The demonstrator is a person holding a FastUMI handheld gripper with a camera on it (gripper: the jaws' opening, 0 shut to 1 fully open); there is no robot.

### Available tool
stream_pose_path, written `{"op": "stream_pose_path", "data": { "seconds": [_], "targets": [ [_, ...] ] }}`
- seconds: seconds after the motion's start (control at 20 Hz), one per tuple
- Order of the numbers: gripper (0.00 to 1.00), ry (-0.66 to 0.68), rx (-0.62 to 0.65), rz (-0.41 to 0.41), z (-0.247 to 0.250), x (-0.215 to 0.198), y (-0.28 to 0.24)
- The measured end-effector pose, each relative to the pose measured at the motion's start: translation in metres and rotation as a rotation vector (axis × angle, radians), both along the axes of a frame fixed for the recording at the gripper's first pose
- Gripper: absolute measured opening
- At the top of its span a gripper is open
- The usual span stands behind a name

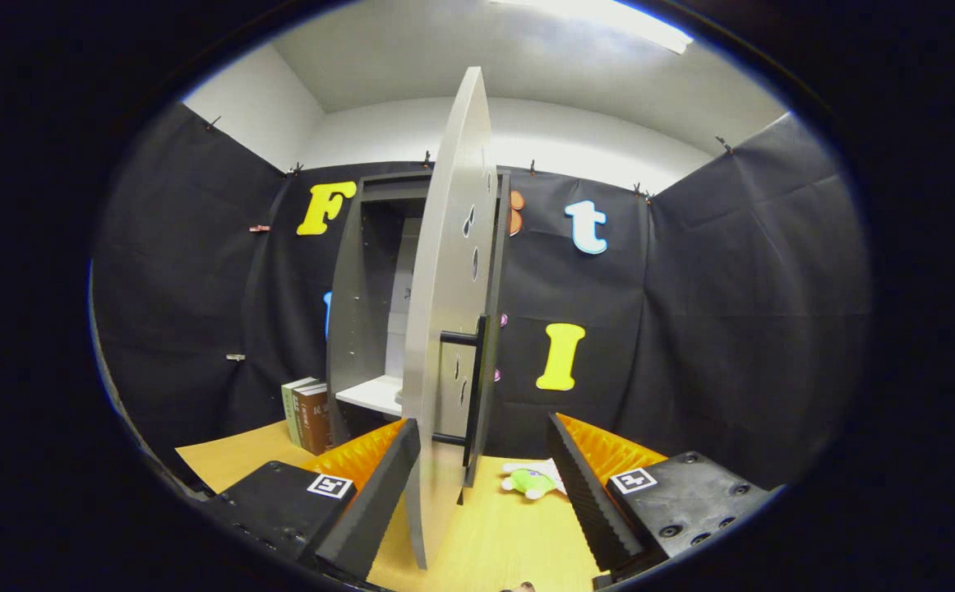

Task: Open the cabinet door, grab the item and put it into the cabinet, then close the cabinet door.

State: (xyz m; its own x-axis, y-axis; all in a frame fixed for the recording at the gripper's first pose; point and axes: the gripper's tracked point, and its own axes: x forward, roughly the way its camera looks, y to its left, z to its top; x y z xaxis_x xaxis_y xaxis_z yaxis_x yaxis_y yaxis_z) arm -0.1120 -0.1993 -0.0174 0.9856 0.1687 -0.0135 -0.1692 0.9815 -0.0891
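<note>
One cabinet (362, 271) open, white shelf (372, 393) bare, fingers (484, 460) spread astride door (445, 329)

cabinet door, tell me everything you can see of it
The cabinet door is a flat grey panel, wood-like, with small cut-out holes and a dark bar handle on its face. It stands swung wide open, edge-on, its lower edge between the fingers of the open hand-held gripper, close beside one finger; contact is unclear. Behind it the cabinet shows a white shelf.

Wooden table (494, 534), cabinet (354, 329) standing on it, books (306, 413) beside (upright), plush toy (533, 480)
</note>
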Motion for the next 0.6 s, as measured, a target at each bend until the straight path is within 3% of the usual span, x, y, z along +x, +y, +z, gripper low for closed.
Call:
{"op": "stream_pose_path", "data": {
  "seconds": [0.35,0.6],
  "targets": [
    [0.96,0.057,0.038,0.080,-0.019,0.026,0.016],
    [0.96,0.074,0.117,0.168,-0.030,0.038,0.094]
  ]
}}
